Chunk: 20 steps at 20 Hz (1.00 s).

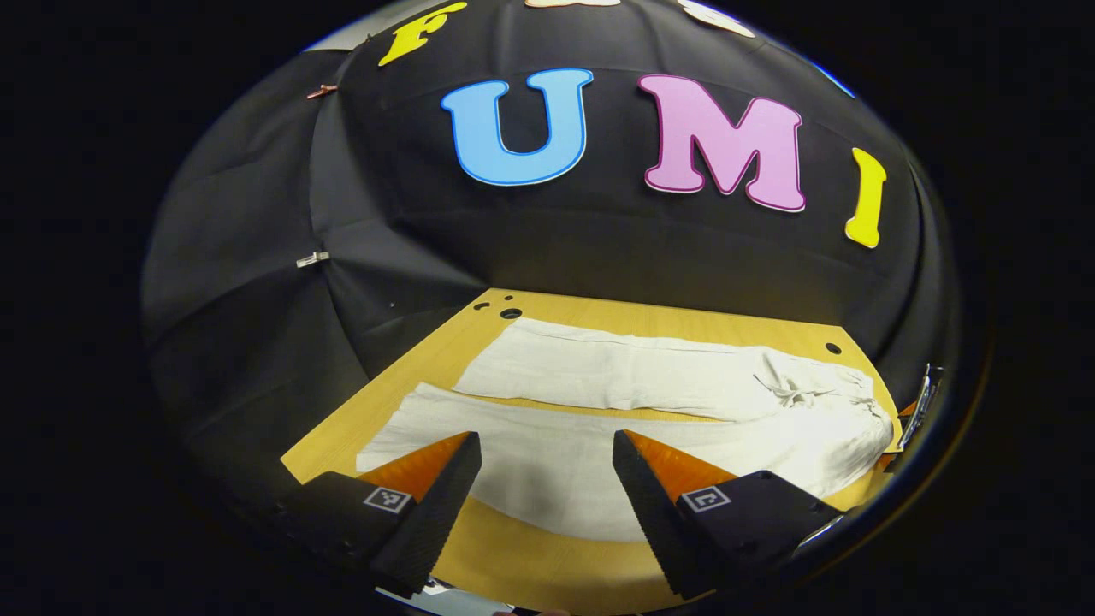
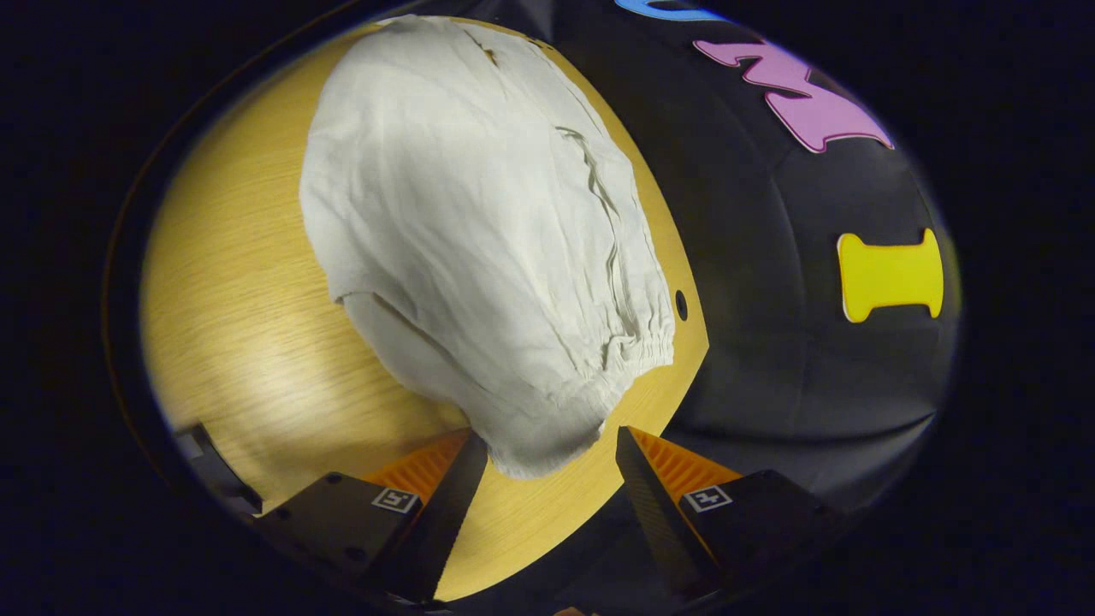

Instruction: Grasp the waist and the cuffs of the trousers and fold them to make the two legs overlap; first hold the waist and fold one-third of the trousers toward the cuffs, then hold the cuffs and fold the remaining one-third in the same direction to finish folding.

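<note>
Off-white trousers (image 1: 650, 385) lie flat on the wooden table (image 1: 445, 351), both legs spread side by side with cuffs to the left and the drawstring waist (image 1: 821, 393) at the right. My left gripper (image 1: 547, 479) hovers open above the near leg (image 1: 547, 453), with nothing between its fingers. In the right gripper view the gathered waist (image 2: 599, 359) of the trousers (image 2: 479, 231) lies close ahead. My right gripper (image 2: 547, 479) is open, its fingers either side of the near waist corner (image 2: 539, 445) without pressing on it.
The table's right edge (image 2: 684, 359) runs just past the waistband, with a round hole (image 2: 681, 304) beside it. More holes (image 1: 510, 313) sit at the far left corner. Bare wood (image 2: 239, 299) lies to the left of the trousers in the right gripper view.
</note>
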Motion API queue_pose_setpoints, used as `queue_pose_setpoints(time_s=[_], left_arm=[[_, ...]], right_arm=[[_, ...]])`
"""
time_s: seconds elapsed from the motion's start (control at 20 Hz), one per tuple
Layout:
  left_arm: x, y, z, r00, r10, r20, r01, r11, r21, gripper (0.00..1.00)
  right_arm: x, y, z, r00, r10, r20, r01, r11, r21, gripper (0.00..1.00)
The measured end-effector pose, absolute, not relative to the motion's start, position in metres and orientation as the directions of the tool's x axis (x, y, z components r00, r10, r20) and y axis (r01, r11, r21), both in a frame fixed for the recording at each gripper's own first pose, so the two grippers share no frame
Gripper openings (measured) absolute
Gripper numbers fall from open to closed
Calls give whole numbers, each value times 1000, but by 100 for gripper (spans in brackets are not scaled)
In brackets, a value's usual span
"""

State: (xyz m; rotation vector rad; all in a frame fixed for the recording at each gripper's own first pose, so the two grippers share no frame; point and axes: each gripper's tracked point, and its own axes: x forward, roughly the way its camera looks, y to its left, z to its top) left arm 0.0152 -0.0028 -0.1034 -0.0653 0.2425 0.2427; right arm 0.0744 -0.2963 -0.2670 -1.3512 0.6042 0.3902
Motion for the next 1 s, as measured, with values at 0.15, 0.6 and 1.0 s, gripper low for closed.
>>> queue_pose_setpoints(time_s=[0.15, 0.6, 1.0], left_arm=[[10, 3, -111, 935, 245, -256, -261, 965, -34, 98], [-3, 38, -146, 901, 305, -309, -306, 951, 46, 98], [-19, 88, -196, 844, 347, -409, -288, 936, 201, 98]], right_arm=[[78, -292, -273, 791, -77, -607, -597, 116, -794, 93], [82, -297, -288, 721, -124, -682, -663, 164, -731, 49], [90, -300, -295, 645, -196, -739, -709, 208, -674, 25]])
